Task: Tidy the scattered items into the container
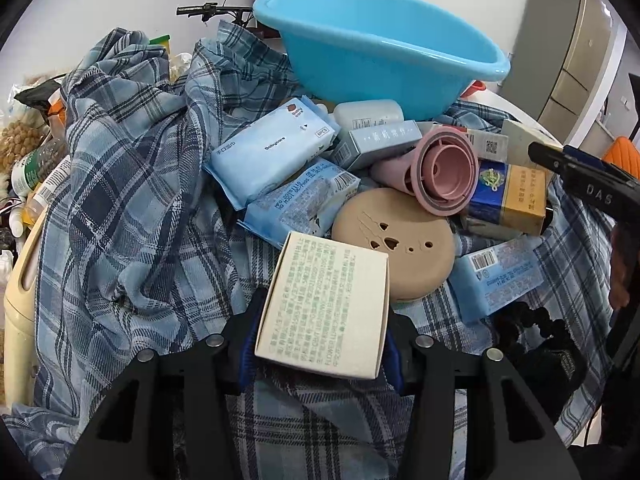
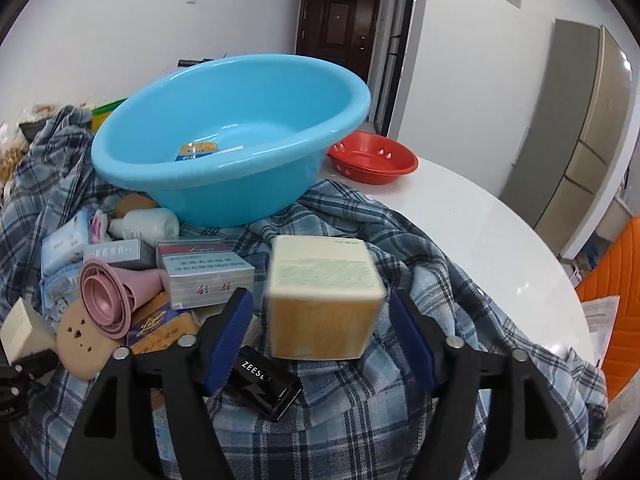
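Left gripper [image 1: 320, 344] clamps a cream printed carton [image 1: 326, 306]; right gripper [image 2: 320, 332] stands apart around a cream-and-amber box [image 2: 322, 300], seemingly unpinched. Each should close squarely, lift clear, and release over the blue basin [image 2: 224, 184] just beyond. Plaid cloth [image 2: 360, 412] covers a round white table [image 2: 480, 216]; 1 dark door [image 2: 340, 24] behind.

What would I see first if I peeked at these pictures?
The big blue basin would catch your eye first, sitting at the back on the checked blue cloth, with only a small packet inside. In front of it lies a jumble of boxes and wipe packs, with a pink funnel-shaped cup in the middle. The left claw grips a cream box.
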{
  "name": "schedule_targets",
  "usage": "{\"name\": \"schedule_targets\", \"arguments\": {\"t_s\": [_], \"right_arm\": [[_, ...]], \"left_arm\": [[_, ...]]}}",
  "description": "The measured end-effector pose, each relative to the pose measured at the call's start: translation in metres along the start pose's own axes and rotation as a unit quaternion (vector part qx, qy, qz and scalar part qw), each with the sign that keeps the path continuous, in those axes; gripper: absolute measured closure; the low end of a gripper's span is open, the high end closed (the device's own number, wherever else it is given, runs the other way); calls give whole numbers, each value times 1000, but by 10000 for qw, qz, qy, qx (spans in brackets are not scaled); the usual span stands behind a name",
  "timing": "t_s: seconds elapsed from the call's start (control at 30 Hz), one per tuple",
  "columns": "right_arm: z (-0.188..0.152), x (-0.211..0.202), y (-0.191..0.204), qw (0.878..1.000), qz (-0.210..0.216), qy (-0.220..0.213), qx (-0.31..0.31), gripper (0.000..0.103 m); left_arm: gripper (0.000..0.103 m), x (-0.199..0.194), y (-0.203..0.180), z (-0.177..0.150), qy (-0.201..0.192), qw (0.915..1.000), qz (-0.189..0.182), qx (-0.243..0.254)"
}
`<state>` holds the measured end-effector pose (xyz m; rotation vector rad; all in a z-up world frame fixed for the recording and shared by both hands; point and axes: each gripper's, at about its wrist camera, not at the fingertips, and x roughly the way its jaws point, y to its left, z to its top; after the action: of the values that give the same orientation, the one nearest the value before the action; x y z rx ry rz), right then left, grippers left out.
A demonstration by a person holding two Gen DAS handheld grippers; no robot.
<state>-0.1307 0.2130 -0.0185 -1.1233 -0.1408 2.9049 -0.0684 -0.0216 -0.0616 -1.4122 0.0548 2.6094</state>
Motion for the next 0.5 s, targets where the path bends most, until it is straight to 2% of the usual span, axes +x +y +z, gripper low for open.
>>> {"name": "schedule_targets", "arguments": {"t_s": [0.17,0.37,0.4,0.43,0.5], "right_arm": [[0,1,-5,9999,63,-12,112,25],[-1,17,5,9999,12,122,-111,26],[-3,18,4,9999,10,120,-84,38],[-3,19,3,9998,95,149,-33,45],[-3,17,-1,9996,203,166,101,45]], "left_arm": [[51,3,2,-4,38,10000,-1,-74],[51,3,1,-5,23,10000,16,-62],[51,3,0,-4,22,10000,13,-60],[51,3,1,-4,17,10000,7,-61],[52,0,1,-4,-12,10000,-1,-65]]}}
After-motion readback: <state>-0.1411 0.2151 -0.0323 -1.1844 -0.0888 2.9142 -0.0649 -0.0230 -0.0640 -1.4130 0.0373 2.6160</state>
